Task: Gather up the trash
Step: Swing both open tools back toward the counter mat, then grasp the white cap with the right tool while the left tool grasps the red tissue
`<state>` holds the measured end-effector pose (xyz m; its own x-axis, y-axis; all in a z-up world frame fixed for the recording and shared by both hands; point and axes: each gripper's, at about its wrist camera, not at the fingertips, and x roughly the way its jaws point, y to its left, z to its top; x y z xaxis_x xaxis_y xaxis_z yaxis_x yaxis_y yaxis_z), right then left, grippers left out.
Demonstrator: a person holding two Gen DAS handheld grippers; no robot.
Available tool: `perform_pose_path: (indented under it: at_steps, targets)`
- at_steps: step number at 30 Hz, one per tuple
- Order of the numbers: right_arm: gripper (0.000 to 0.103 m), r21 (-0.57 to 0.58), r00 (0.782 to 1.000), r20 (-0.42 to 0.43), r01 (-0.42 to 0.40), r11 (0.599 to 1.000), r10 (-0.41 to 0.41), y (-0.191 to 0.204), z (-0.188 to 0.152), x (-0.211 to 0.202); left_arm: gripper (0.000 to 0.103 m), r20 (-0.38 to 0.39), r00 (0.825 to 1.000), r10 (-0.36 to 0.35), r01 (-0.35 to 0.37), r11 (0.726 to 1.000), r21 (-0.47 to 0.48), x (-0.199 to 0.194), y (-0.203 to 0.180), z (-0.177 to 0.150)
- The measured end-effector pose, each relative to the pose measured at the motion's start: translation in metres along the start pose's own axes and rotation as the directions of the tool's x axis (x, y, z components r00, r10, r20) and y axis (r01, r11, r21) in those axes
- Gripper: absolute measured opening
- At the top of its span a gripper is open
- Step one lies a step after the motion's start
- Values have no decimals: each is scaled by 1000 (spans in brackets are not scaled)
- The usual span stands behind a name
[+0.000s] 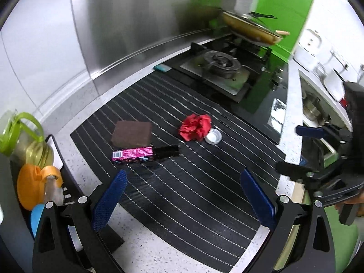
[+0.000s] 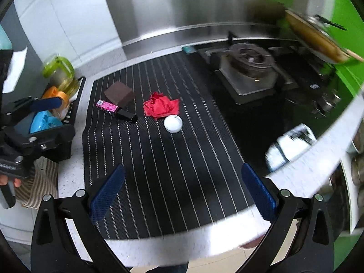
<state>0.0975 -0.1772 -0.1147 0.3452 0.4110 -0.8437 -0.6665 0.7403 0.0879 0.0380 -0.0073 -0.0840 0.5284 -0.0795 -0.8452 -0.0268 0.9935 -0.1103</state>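
On a black striped mat [image 1: 182,182] lie a crumpled red paper [image 1: 195,127], a small white round cup [image 1: 213,136], a brown sponge block [image 1: 132,133] and a pink and black carton [image 1: 143,154]. My left gripper [image 1: 182,193] is open and empty, above the near part of the mat, short of them. The right wrist view shows the red paper [image 2: 161,106], the cup [image 2: 173,123], the sponge [image 2: 119,93] and the carton [image 2: 115,108]. My right gripper [image 2: 182,191] is open and empty, over the mat's [image 2: 159,170] near edge.
A gas stove [image 1: 221,68] with a lidded pan [image 1: 250,28] stands at the back right. A black rack [image 2: 68,118] with a green-handled jug [image 2: 60,75] and orange and blue containers sits left of the mat. The steel wall is behind. The counter edge is near.
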Motion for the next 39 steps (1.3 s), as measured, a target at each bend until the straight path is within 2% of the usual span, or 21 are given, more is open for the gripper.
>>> perform_pose_path:
  at_steps: [10,12,14,15,18,23,27,29,39]
  targets:
    - [99,-136,995,-74,-79,987,70,2,36,78,96,-17,999,44,-45,991,-123,26,15,14]
    - [93,-154,993,-89,-90,984,77,3,41,90,96,-25,999,49,-51,990,-129,32,16,16]
    - [82,-167,991,-111,-93,981,75,4,43,101,96,-28,998,48,-51,989,-138,35,18,16]
    - [81,-175,991,-116,-94,980,74,5,44,104,96,-31,998,48,-52,988,-142,38,19,17]
    - [74,-188,990,-118,-95,978,73,7,45,111,96,-39,998,47,-53,987,-150,43,22,17]
    - [52,-204,989,-136,-92,975,65,10,45,122,96,-48,998,48,-55,986,-157,47,26,15]
    - [43,-208,988,-141,-88,974,60,12,44,125,96,-50,998,44,-52,985,-162,48,27,14]
    - [32,-213,989,-138,-81,974,52,12,43,125,96,-50,998,42,-50,985,-163,48,27,14]
    - [31,-197,990,-123,-96,976,73,7,46,107,96,-45,999,24,-30,989,-143,52,16,20]
